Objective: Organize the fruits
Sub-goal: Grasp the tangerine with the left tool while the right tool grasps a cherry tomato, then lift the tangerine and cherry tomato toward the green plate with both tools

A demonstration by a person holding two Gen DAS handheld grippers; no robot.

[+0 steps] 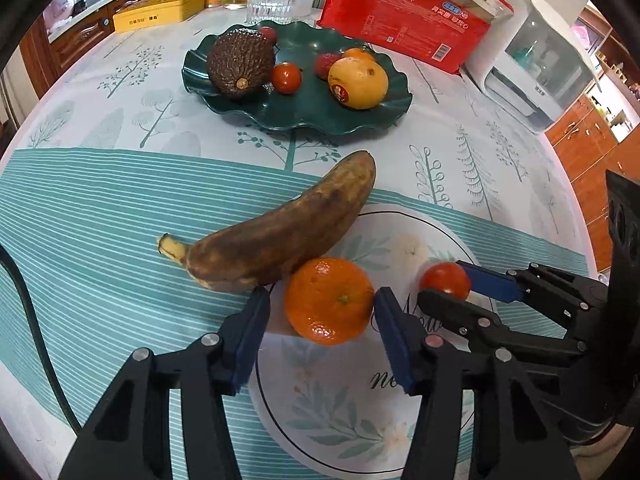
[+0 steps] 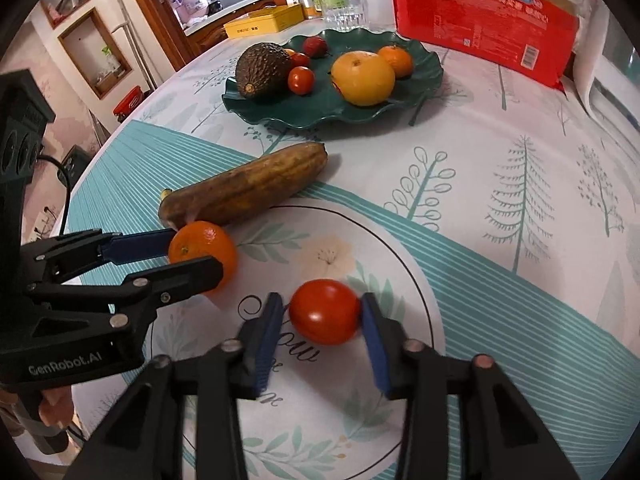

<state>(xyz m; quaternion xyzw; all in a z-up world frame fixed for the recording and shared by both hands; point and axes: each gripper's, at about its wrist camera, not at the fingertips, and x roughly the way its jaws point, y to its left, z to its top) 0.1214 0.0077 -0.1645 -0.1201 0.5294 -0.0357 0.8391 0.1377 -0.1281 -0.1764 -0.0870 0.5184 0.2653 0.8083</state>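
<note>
Spreading wide, tree-print cloth [image 1: 120,200] (wooden cabinets [image 1: 592,148] behind); left tongs [image 1: 322,298] unclenched, right tongs [image 2: 322,306] grasping tomato [image 2: 324,316].

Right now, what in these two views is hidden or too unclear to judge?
- Right wrist view: whether the right tool already presses the tomato; the pad edges are blurred.
- Right wrist view: the mandarin's lower part, covered by the left tool.
- Left wrist view: a red fruit on the plate, half behind the avocado.
- Both views: the red pack, cut by the top edge; its print is too small.
</note>
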